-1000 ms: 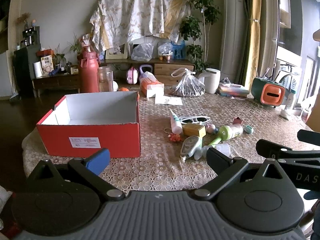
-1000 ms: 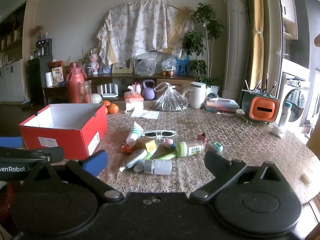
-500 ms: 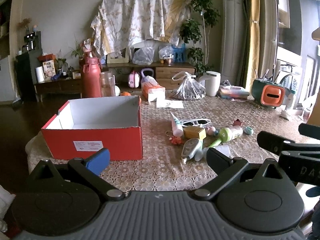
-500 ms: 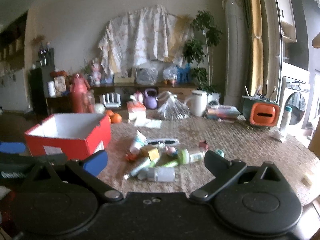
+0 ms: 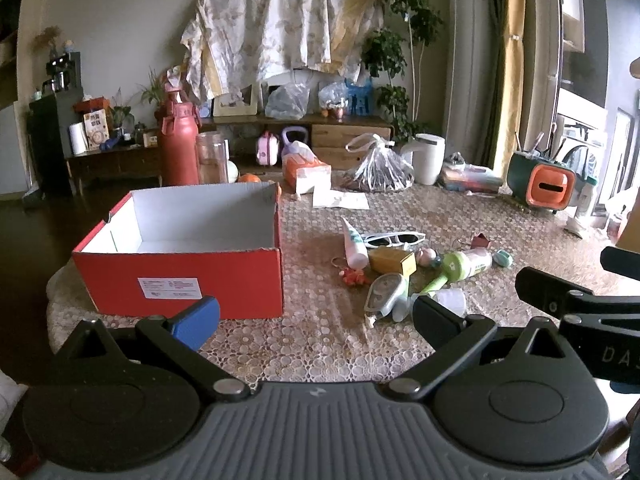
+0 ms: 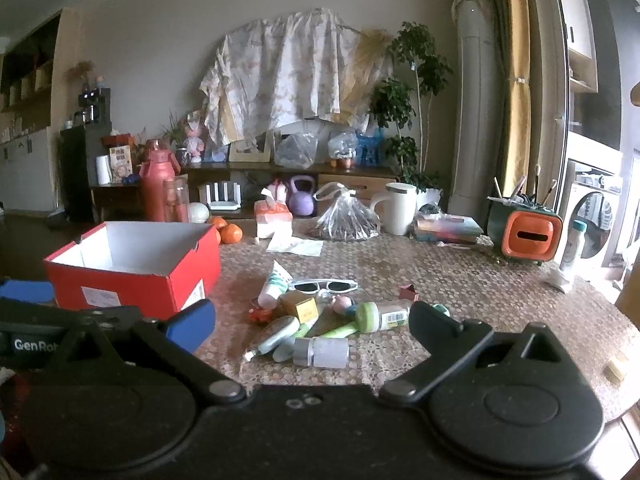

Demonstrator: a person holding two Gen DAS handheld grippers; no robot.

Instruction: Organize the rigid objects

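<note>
Both tongs stood open and empty. In the left wrist view the left gripper (image 5: 316, 314) filled the bottom of the frame, its blue-padded finger at lower left and its black finger at lower centre-right, with bare tablecloth showing between them. In the right wrist view the right gripper (image 6: 312, 322) was spread just as wide and held nothing.

At centre left of the left view sat the red box (image 5: 180, 276), its lid off. The white floor that showed inside had nothing on it; the part behind the near wall was hidden. To its right, past a strip of the lace-covered table (image 5: 320, 344), lay the clutter, well apart from the box: a white tube (image 5: 354, 242), white sunglasses (image 5: 394, 238), a small yellow box (image 5: 392, 261), a green-capped bottle (image 5: 466, 264) and a grey oval case (image 5: 384, 294) nearest the camera. In the right view a clear jar with a grey cap (image 6: 320, 352) lay at the front of the same heap, just ahead of the right gripper's open fingers.

By the look of it the sorting had not begun: nothing visible was in the box, no item was gripped, and the whole pile remained to be moved, presumably into the box.
</note>
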